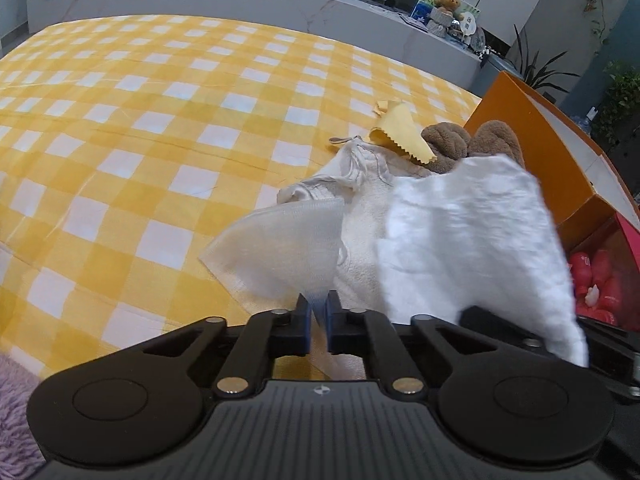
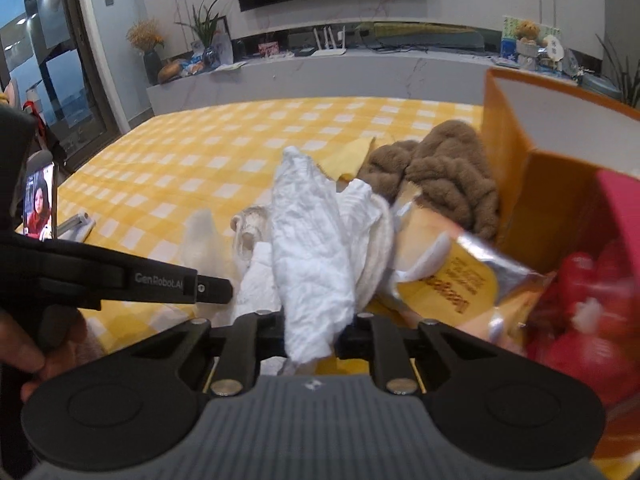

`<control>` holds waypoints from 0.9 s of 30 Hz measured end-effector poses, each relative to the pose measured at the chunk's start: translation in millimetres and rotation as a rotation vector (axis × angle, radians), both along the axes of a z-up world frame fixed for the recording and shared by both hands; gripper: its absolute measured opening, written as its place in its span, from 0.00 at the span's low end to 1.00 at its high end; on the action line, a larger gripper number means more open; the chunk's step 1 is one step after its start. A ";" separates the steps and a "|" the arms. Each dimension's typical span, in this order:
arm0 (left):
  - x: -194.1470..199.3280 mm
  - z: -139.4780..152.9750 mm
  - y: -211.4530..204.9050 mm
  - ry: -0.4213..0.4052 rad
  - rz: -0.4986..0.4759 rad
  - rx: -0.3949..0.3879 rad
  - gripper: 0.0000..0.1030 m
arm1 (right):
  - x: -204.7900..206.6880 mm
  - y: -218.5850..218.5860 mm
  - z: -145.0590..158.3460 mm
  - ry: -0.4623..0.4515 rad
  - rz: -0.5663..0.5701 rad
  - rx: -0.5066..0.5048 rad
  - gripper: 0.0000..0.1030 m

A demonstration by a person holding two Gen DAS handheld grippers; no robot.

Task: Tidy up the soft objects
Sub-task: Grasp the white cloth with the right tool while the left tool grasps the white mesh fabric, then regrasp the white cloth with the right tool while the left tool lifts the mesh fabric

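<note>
A crumpled white cloth [image 2: 308,248] rises from lower centre, clenched in the right gripper [image 2: 310,330]. In the left wrist view, a sheer gauze cloth [image 1: 280,248] at centre is pinched in the left gripper [image 1: 318,320]. Behind lie a cream towel [image 1: 360,216], a yellow cloth [image 1: 400,132] and a brown plush [image 2: 440,172], loose on the checked bench [image 1: 160,120]. An orange box [image 2: 520,152] stands at right. Sorting looks barely begun

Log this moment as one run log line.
left gripper: shut on sheer cloth | right gripper: shut on white cloth | orange box: beside pile
</note>
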State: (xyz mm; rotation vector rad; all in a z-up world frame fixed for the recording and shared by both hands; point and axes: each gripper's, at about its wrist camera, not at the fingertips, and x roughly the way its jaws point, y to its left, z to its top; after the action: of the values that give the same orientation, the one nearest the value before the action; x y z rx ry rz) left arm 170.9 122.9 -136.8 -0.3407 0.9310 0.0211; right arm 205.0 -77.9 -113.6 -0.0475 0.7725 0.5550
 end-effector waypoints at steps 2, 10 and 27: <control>-5.8 5.2 -1.6 -0.025 -0.014 -0.015 0.04 | -5.9 -8.6 6.2 -0.003 -0.021 -0.001 0.15; -47.9 22.6 -25.3 -0.028 -0.213 -0.132 0.04 | -35.0 -41.7 16.7 0.044 -0.070 -0.004 0.15; -58.8 9.9 -37.4 -0.001 -0.249 -0.070 0.07 | -82.9 -39.9 21.2 -0.182 -0.087 -0.283 0.56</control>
State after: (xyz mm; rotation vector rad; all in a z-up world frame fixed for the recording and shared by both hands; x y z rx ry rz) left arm 112.1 85.5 -126.9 -0.2877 0.9695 -0.2401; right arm 122.1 -117.8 -92.4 -0.3199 0.6667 0.3499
